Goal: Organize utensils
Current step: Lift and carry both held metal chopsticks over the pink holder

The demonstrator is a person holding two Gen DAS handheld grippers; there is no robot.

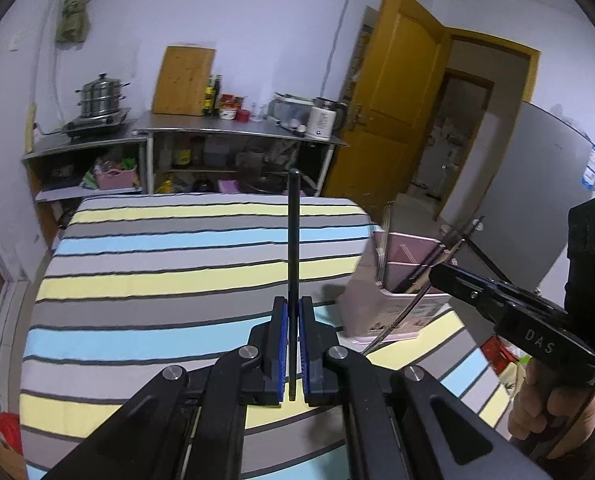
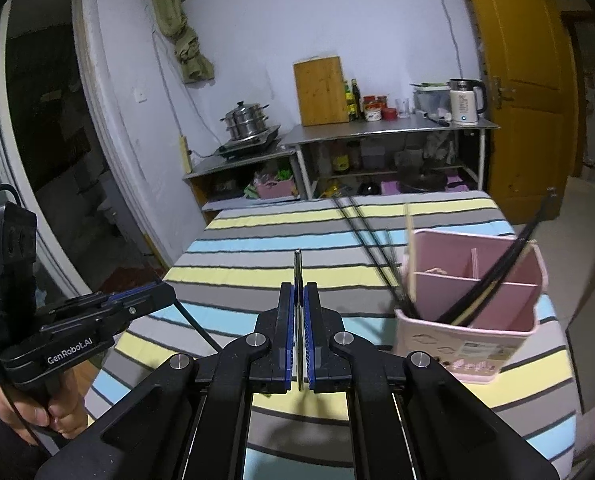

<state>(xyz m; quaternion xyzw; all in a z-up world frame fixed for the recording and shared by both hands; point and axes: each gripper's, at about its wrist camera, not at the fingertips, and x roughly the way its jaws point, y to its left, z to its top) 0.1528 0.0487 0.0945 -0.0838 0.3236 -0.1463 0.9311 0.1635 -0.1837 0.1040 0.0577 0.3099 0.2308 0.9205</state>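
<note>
My left gripper (image 1: 293, 306) is shut on a long black utensil handle (image 1: 293, 232) that points away over the striped table (image 1: 157, 248). My right gripper (image 2: 298, 292) is shut on a thin metal utensil (image 2: 298, 268) seen edge-on. A pink divided utensil holder (image 2: 473, 308) stands at the table's right side with several black and wooden chopsticks (image 2: 485, 280) leaning in it. It also shows in the left wrist view (image 1: 393, 296), just behind the right gripper (image 1: 441, 272). The left gripper (image 2: 157, 296) shows at the left of the right wrist view.
A steel shelf unit (image 2: 389, 132) with a cutting board (image 2: 321, 92), kettle (image 2: 463, 102) and steamer pot (image 2: 245, 120) stands against the far wall. A yellow door (image 2: 525, 80) is open at the right. A grey fridge (image 1: 537, 184) stands near the table's right edge.
</note>
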